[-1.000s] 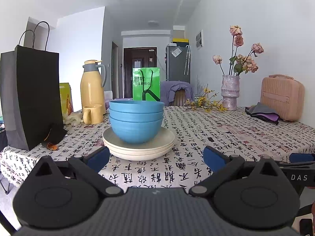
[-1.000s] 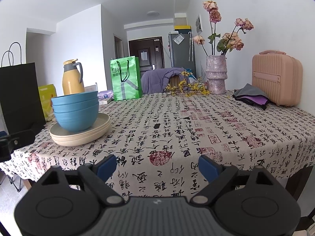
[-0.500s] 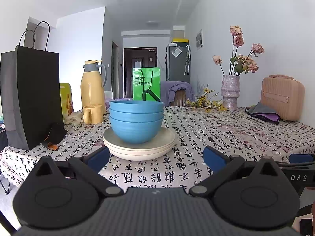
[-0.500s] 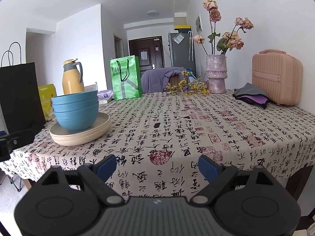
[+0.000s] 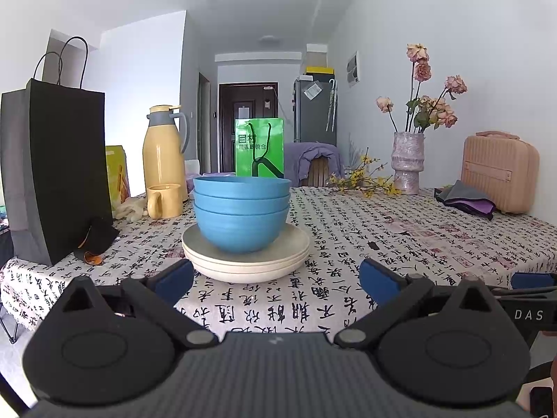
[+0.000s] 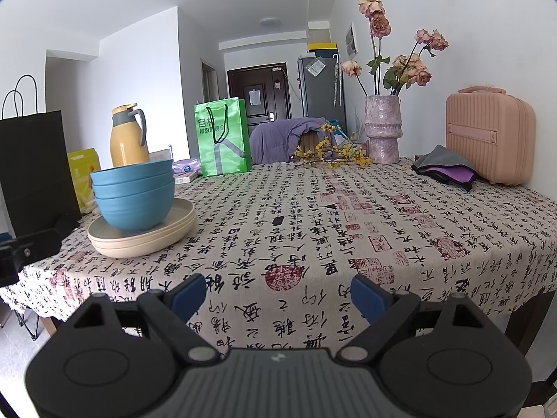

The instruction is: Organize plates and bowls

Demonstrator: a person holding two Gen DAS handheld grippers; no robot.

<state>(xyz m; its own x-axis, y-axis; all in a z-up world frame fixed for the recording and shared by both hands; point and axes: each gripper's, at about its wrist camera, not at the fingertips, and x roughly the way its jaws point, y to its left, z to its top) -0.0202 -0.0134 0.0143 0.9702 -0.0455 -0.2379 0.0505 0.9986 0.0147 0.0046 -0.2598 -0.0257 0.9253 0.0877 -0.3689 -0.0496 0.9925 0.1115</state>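
Observation:
Three blue bowls nest on a stack of cream plates on the calligraphy tablecloth. My left gripper stands open just in front of the stack, nothing between its blue pads. In the right wrist view the same blue bowls and cream plates sit at the left. My right gripper is open over the table's near edge, well to the right of the stack and empty. The right gripper's tip shows at the left view's right edge.
A black paper bag, yellow thermos and yellow mug stand left of the stack. Behind are a green bag, flower vase, pink case and folded cloth. The table edge runs close below.

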